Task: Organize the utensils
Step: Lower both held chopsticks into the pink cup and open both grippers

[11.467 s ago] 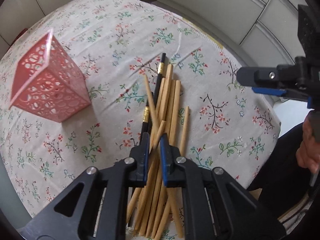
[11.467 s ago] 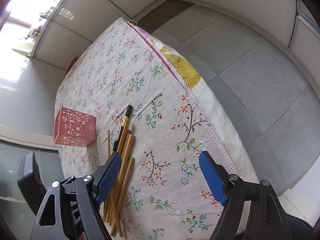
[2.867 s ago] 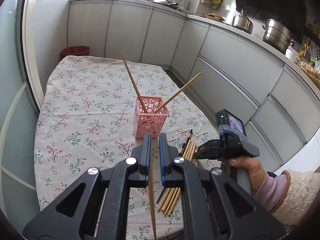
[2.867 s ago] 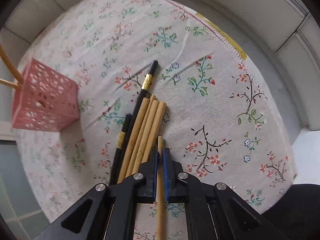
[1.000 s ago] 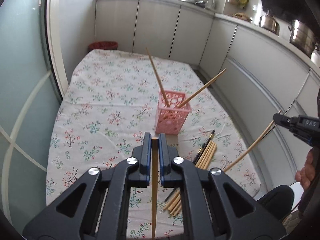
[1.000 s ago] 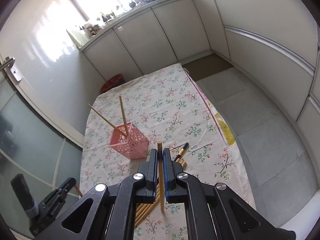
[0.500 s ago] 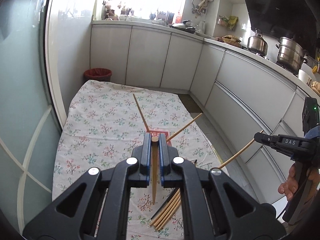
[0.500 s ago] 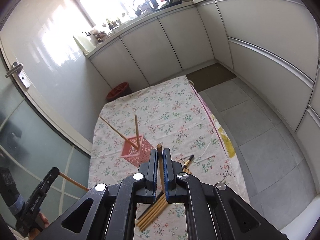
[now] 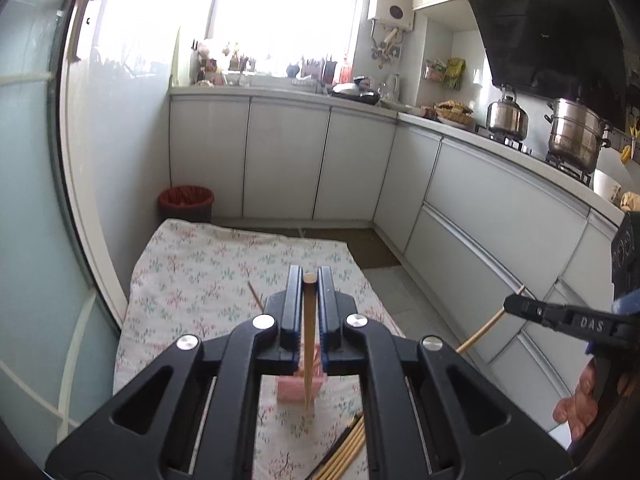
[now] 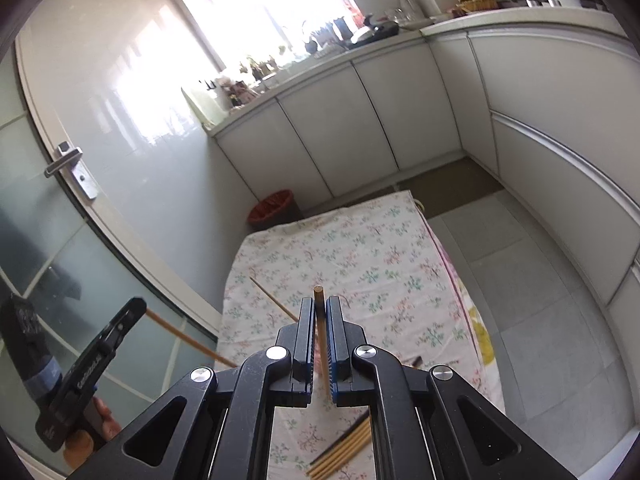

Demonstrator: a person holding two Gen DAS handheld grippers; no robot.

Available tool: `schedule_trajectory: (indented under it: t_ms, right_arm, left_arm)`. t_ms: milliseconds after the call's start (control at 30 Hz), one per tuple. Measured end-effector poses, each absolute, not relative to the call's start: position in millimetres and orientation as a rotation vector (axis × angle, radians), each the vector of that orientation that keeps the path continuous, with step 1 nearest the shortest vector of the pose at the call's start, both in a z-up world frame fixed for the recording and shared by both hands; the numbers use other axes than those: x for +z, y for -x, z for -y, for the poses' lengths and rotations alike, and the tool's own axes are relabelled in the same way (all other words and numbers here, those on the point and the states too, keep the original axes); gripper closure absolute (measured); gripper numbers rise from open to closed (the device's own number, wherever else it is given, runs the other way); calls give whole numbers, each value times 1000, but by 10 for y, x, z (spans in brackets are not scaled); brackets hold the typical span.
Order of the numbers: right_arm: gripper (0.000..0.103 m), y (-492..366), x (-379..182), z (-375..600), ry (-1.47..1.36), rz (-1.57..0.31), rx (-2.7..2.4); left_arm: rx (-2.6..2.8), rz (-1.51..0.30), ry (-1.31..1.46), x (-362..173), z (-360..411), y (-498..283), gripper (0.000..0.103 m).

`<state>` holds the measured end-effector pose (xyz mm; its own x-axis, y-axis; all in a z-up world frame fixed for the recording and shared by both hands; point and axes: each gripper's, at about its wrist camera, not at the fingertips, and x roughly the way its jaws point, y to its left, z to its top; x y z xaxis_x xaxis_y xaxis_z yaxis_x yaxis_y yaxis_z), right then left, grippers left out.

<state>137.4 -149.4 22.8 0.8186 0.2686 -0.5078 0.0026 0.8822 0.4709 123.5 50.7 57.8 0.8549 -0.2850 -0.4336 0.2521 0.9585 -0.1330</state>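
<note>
High over the flowered table, my left gripper is shut on a wooden chopstick that hangs down toward the pink basket. My fingers hide most of the basket. The tip of one chopstick standing in the basket pokes out to the left. My right gripper is shut on a second chopstick, also well above the table. Each gripper shows in the other's view: the right gripper and the left gripper. Loose chopsticks, wooden and black, lie near the table's front.
The flowered tablecloth covers a long table between a glass door on the left and white cabinets on the right. A red bin stands past the far end. A person's hand grips the right tool.
Both grippers have risen with their chopsticks, and their views have tilted up. The table and basket now look lower and farther away, and the basket has slid behind the left fingers.
</note>
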Motion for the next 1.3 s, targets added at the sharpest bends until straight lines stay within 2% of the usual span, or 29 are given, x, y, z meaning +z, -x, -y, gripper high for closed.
schedule_trajectory:
  t_ms: [233, 367, 500, 667, 733, 833, 1033, 1200, 1267, 1300]
  right_arm:
    - [97, -1599, 364, 1452, -470, -567, 160]
    - [97, -1758, 330, 1418, -474, -570, 158]
    - [97, -1955, 249, 1388, -499, -587, 168]
    - [97, -2183, 235, 1291, -497, -583, 176]
    - [97, -2263, 238, 1247, -491, -582, 176]
    - [97, -2399, 230, 1149, -464, -570, 165]
    - [96, -2632, 90, 901, -407, -574, 156]
    - [93, -2779, -237, 702, -406, -602, 195]
    - [89, -2768, -316, 647, -387, -619, 175]
    - [86, -2743, -334, 625, -371, -623, 167]
  left_arm:
    - [-259, -426, 66, 623, -388, -1621, 95]
    - [-240, -468, 77, 369, -370, -1858, 95]
    - [-246, -586, 94, -24, -374, -2008, 95]
    - [-252, -522, 212, 36, -676, -1739, 92]
    - [-238, -470, 235, 144, -803, -1591, 85]
    - [-220, -440, 261, 232, -968, -1473, 83]
    - [-190, -469, 273, 141, -1110, -1462, 83]
    - [-131, -531, 232, -94, -1055, -1536, 83]
    - [-109, -545, 215, -141, -1055, -1532, 81]
    - [-101, -550, 211, -163, -1059, -1521, 76]
